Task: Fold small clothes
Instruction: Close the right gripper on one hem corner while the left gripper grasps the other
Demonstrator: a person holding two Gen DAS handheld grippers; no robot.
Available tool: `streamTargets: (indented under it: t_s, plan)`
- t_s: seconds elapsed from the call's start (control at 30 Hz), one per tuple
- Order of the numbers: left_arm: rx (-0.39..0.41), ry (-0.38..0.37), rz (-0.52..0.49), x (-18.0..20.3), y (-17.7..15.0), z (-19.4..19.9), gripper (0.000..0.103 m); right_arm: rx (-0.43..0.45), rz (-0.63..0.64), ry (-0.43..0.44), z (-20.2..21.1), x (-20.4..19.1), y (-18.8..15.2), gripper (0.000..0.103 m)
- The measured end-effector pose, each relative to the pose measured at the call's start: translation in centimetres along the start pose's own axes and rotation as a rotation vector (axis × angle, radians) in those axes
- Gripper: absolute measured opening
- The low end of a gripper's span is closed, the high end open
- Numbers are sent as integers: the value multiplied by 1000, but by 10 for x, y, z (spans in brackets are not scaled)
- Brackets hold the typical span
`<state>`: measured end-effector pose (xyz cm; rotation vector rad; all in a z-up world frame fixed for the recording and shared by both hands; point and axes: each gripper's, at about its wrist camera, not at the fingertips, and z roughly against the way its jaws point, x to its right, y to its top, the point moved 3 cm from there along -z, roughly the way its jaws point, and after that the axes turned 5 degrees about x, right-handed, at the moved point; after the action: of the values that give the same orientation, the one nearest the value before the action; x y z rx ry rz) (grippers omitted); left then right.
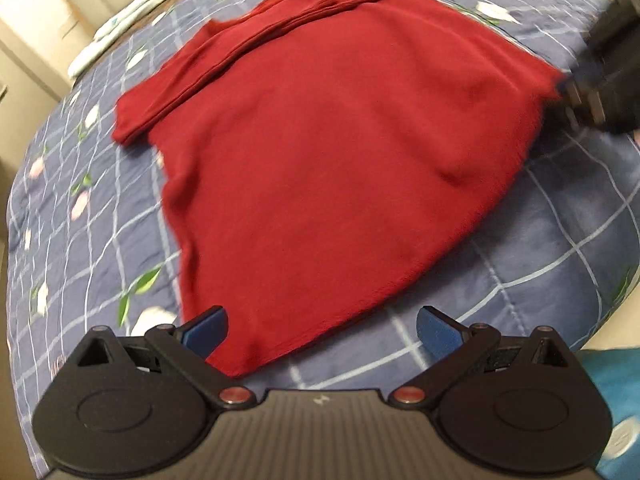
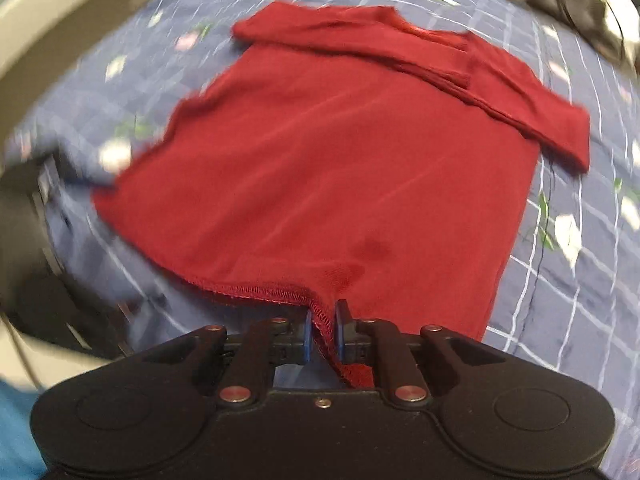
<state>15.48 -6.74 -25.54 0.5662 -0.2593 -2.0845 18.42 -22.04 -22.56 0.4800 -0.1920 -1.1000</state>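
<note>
Shirt (image 1: 340,152): flat on bed (image 1: 560,240), frame centre, sleeves folded in | right claw (image 2: 322,330): pinched on hem corner | left claw (image 1: 320,332): spread at opposite corner; to be closed before lifting evenly.

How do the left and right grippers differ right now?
The left gripper is open, fingers spread wide; the right gripper is shut on the red shirt. The left holds nothing, poised at one hem corner; the right pinches the stitched hem. Both have blue-padded fingers and work over the blue checked bedspread.
</note>
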Motion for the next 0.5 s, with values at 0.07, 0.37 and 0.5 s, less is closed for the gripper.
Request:
streamTargets:
  t_s: [0.07,0.37,0.5]
  plan:
    - [10,4,-46,11,3,-4,102,-3,-60,36,7,8,13,11]
    - [57,140,-136,7,16,-16,91,-29,-46,88,19,15,33,11]
    - [53,158,-188,-4,15,-19,77,-34,-27,87,18,15,30,11]
